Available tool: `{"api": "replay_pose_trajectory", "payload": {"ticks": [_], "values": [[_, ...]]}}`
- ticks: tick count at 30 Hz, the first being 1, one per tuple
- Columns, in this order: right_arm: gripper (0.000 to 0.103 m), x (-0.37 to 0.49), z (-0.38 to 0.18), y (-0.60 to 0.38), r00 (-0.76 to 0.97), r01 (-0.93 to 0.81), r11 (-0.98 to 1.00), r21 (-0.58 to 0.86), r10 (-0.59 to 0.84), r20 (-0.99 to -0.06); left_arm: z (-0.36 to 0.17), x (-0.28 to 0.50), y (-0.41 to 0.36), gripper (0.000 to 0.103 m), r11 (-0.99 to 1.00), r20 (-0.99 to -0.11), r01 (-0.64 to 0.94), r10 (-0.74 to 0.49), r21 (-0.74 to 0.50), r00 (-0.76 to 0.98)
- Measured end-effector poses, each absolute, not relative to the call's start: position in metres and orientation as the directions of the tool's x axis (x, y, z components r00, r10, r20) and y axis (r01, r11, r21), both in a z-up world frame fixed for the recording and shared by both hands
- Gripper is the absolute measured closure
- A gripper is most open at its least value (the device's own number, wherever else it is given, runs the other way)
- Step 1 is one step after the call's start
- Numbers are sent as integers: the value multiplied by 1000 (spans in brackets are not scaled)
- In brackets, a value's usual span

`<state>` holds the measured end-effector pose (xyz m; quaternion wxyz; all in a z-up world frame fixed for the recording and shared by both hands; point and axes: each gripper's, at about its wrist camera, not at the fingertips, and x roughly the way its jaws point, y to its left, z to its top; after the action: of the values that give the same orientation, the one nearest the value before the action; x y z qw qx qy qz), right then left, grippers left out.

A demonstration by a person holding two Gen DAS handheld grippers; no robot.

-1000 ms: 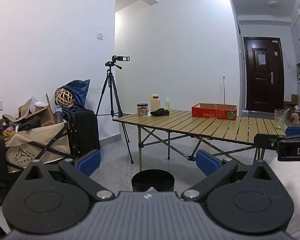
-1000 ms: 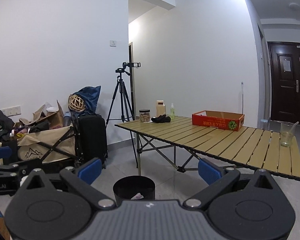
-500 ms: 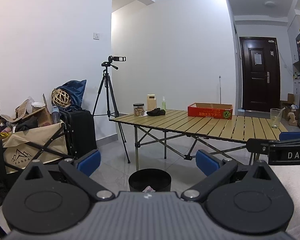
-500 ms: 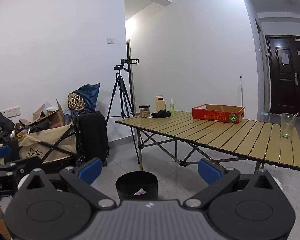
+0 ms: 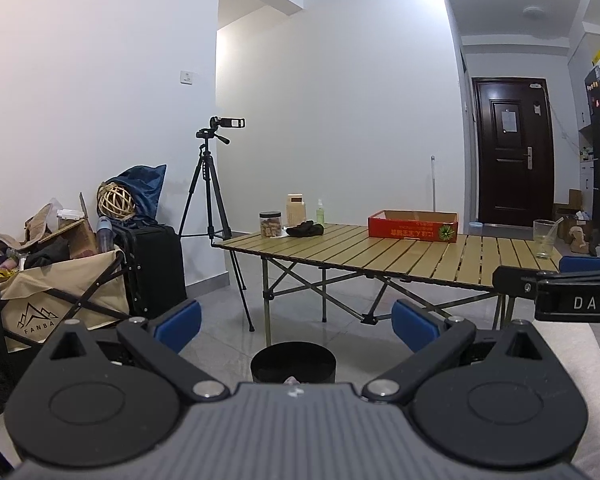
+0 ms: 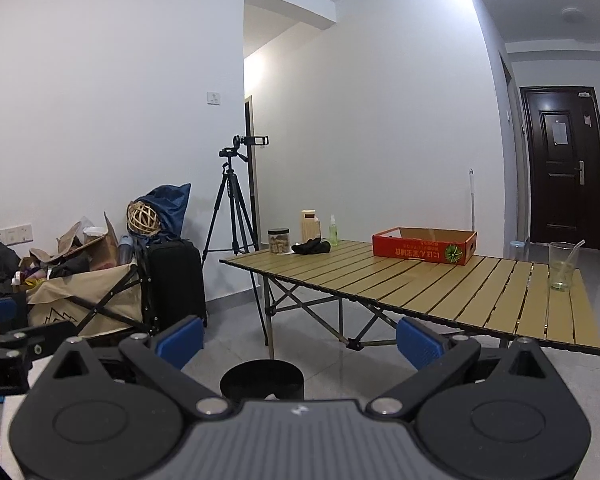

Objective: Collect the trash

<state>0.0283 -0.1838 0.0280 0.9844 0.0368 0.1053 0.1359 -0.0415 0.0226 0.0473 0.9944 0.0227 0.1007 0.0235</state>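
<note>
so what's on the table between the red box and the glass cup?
Nothing: in the right wrist view only bare slats of the table lie between the red box and the glass cup. The left wrist view agrees.

**A lived-in apartment room**

White walls, grey floor tiles and a dark entry door [image 5: 508,152] frame a folding slatted table [image 6: 440,284], a suitcase [image 6: 176,280], a cluttered canvas cart [image 5: 60,296] and a tripod-mounted camcorder [image 5: 226,123].

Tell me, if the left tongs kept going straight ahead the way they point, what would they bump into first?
Probably the folding table: the left tongs are open, holding nothing, aimed level toward it. The black trash bin sits lower, likely under their path. Depth is hard to judge.
</note>
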Motion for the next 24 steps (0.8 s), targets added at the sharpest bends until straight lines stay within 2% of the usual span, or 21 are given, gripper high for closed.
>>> {"api": "replay_pose_trajectory", "payload": {"ticks": [10,18,24], "values": [[0,29,23,-186,939,-268,958,100,283,-195,49,-43,21,0,998,-192,-42,51,46,980],[0,33,25,-186,944,-286,956,68,293,-154,54,-32,10,0,996,-156,-46,58,81,986],[0,31,22,-189,946,-276,958,85,286,-152,51,-30,13,0,997,-168,-41,50,61,985]]}}
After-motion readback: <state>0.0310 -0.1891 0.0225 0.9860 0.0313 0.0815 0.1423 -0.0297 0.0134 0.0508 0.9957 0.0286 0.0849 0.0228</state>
